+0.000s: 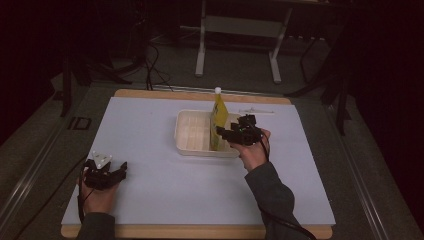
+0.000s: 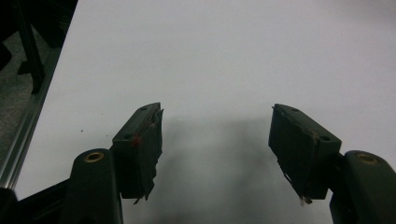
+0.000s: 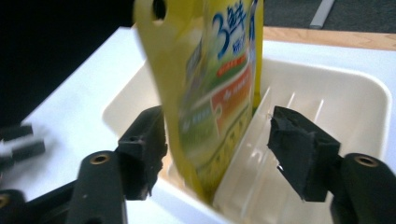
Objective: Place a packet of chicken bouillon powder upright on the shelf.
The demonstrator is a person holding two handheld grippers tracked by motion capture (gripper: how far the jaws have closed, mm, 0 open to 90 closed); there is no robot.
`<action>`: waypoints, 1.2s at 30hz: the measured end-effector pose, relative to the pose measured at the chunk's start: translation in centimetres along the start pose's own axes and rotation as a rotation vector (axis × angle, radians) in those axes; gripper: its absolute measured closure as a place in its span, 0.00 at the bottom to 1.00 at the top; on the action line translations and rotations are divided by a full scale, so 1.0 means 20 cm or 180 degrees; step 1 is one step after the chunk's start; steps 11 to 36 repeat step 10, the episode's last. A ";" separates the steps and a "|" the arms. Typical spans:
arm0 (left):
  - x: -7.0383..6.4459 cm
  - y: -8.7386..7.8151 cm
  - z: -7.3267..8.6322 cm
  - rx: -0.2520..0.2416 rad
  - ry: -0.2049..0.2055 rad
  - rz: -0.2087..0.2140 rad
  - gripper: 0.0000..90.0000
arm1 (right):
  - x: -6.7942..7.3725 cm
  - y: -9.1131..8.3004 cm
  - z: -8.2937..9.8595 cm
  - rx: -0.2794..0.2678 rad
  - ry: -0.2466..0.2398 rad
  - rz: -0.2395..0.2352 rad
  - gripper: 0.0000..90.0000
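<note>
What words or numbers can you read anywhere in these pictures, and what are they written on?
"3", in big blue print, followed by a blue East Asian character that looks like "鲜": near the top of the tall yellow plastic pouch standing in the white plastic tray, between the open right gripper.
Smaller blue characters beside it: too blurred to read.
Green and orange panels lower on the pouch: print too small and blurred to read.
"ID"-like dark mark left of the table: unclear.

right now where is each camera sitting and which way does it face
High view: above the person's side, looking forward and down at the table; both forearms show.
Left gripper view: on the left gripper, facing bare tabletop.
Right gripper view: on the right gripper, facing the yellow pouch.
Shared: pouch and white tray in high and right views.
</note>
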State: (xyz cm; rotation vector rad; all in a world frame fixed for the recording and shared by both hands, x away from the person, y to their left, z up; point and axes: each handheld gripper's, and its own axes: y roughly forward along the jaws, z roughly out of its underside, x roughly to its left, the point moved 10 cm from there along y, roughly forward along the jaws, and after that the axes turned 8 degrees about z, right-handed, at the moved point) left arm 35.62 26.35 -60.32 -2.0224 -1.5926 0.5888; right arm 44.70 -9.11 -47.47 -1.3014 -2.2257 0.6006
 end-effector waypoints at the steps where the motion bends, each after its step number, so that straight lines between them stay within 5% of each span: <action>1: 0.00 0.00 0.00 -0.0002 -0.0002 -0.0002 0.38 | 0.00 -0.02 0.03 0.0056 -0.0096 -0.0021 0.34; 10: 0.00 0.00 0.00 0.0018 -0.0012 -0.0022 0.36 | -0.09 -0.12 0.18 0.0229 -0.0265 0.0024 0.28; 36: 0.00 0.00 0.00 0.0018 -0.0012 -0.0022 0.36 | -0.09 -0.12 0.18 0.0229 -0.0265 0.0024 0.28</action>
